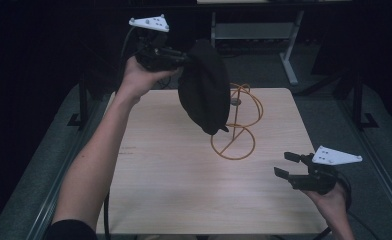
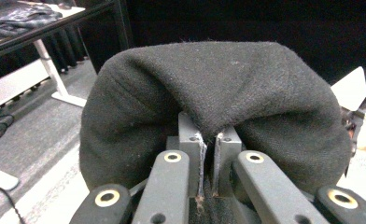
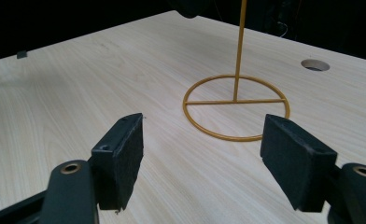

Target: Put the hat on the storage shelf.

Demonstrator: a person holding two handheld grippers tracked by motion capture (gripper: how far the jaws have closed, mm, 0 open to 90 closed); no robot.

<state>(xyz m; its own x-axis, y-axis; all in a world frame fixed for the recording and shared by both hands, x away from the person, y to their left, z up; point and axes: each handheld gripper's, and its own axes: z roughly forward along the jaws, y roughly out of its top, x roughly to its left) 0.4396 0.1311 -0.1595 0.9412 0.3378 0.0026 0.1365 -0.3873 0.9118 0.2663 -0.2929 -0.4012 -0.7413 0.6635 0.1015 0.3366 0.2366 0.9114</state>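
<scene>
A black knit hat (image 1: 204, 92) hangs in the air over the far half of the table, in front of a yellow wire stand (image 1: 234, 140). My left gripper (image 1: 181, 59) is shut on the hat's edge, held high at the far left. In the left gripper view the hat (image 2: 218, 98) bulges over the two pads, which pinch the fabric between them. The stand has a ring base (image 3: 235, 108) and an upright rod, with a wire loop top partly hidden behind the hat. My right gripper (image 1: 288, 165) stands open low at the table's right edge, with nothing between its fingers (image 3: 120, 158).
The light wooden table (image 1: 169, 185) has a round cable hole (image 3: 315, 65) near its far edge. Beyond it stands a grey desk frame (image 1: 289, 55) on dark floor. Metal rails run along both sides of the table.
</scene>
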